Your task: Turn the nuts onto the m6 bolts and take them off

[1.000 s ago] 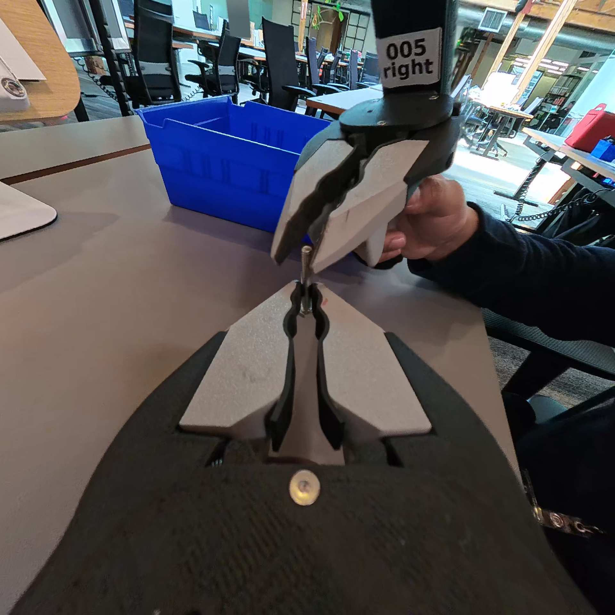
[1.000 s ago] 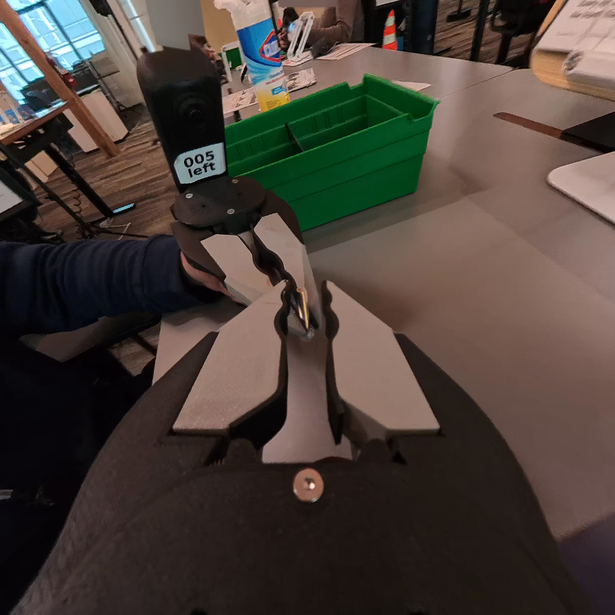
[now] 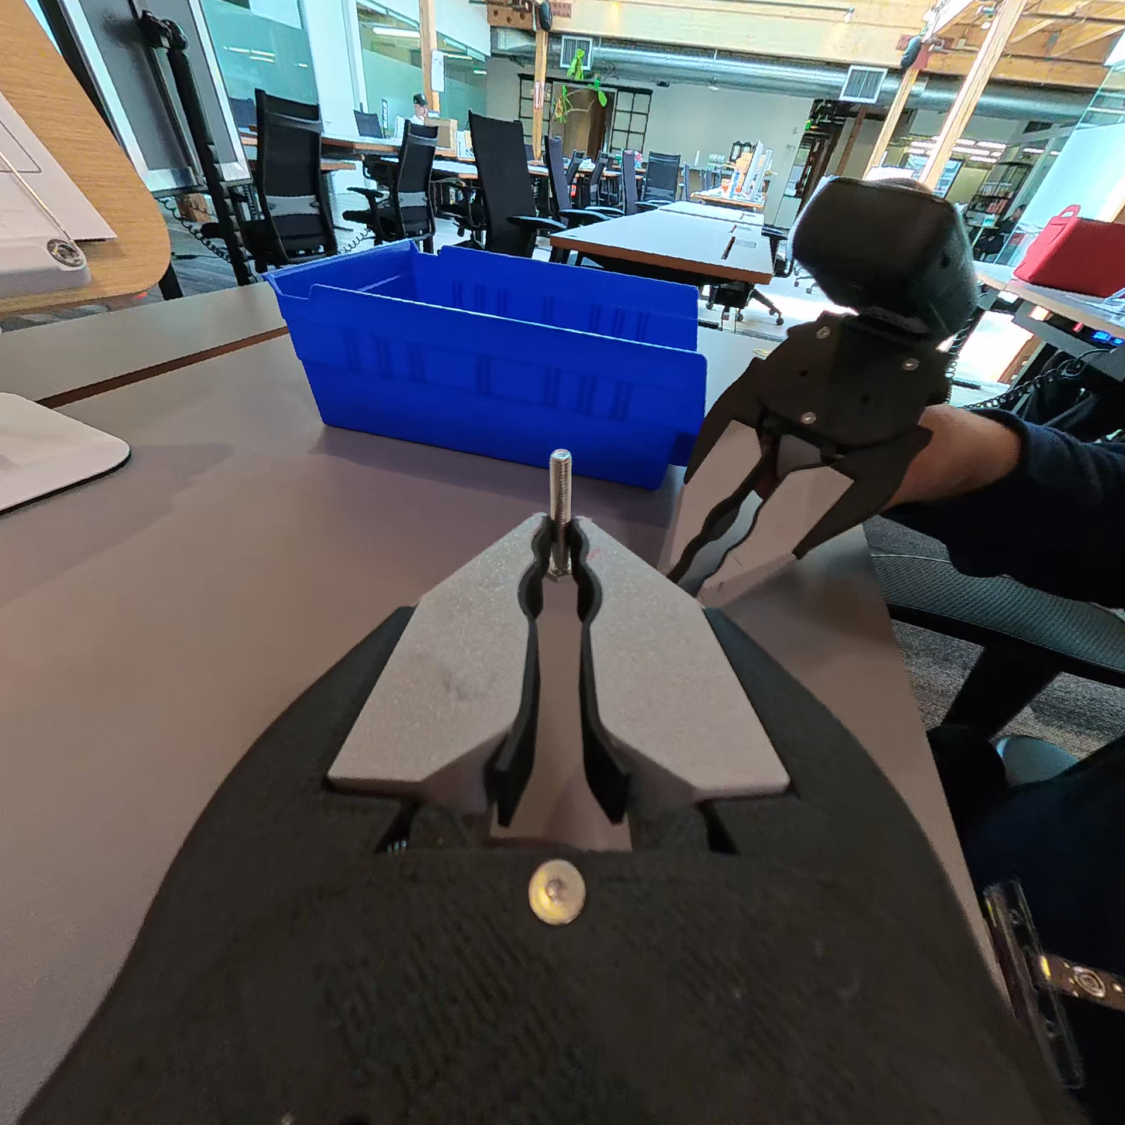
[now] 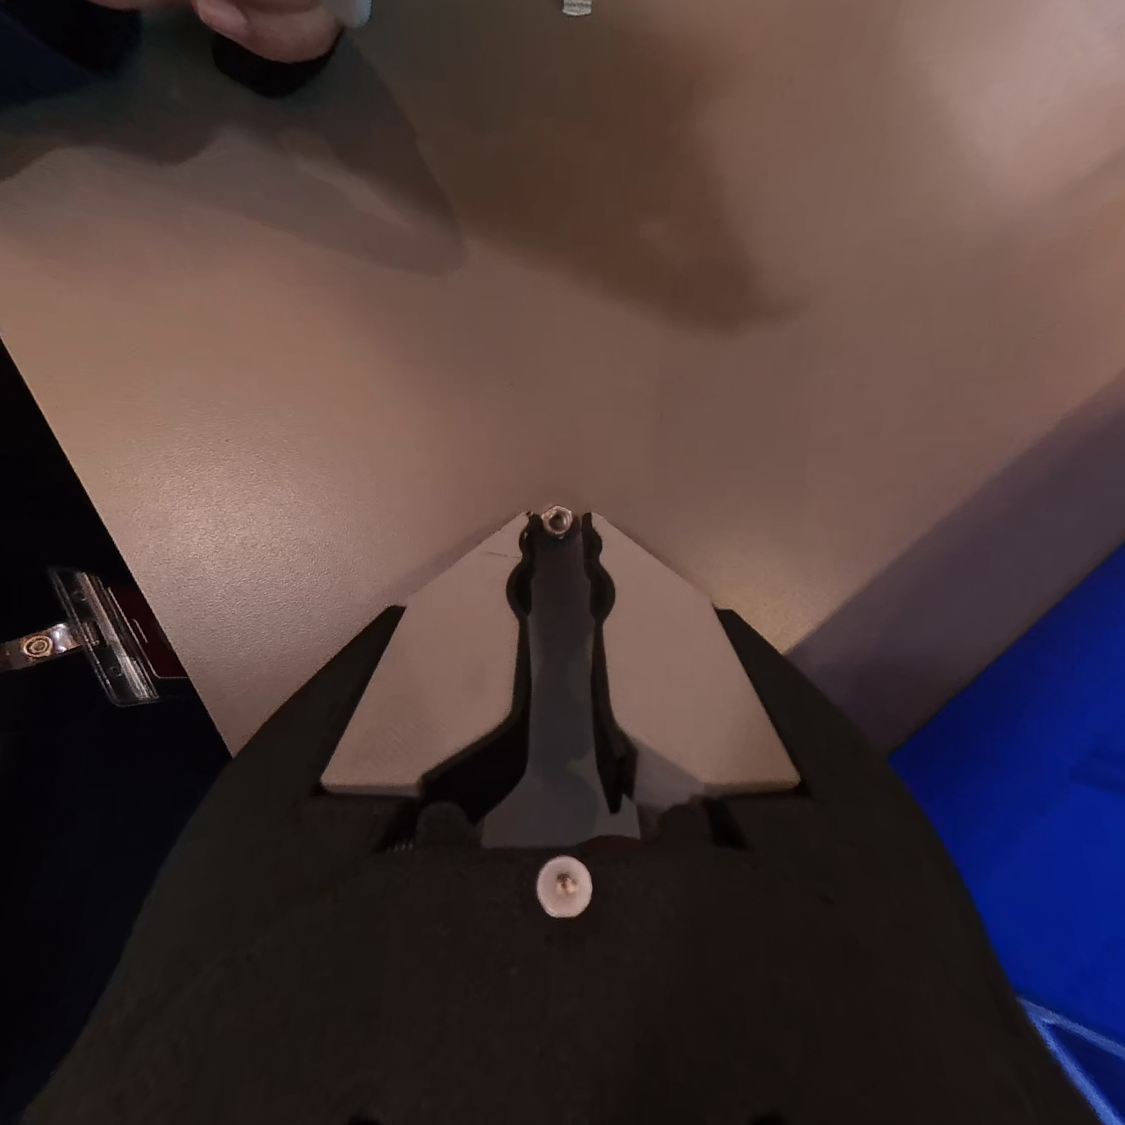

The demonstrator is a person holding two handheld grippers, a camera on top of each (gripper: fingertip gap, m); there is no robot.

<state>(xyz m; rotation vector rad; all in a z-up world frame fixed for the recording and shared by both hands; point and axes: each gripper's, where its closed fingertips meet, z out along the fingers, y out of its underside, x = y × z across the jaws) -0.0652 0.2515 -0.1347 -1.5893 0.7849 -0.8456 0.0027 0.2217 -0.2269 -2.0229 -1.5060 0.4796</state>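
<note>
A: Nearest first?
B: The left hand-held gripper pinches a threaded silver steel bolt upright, its threads bare.

A: The other one?
B: The right hand-held gripper, tips down near the grey desk's corner edge, is closed on a small silver hex nut.

A: Beyond?
B: Open desk, then a blue plastic bin at the far edge.
</note>
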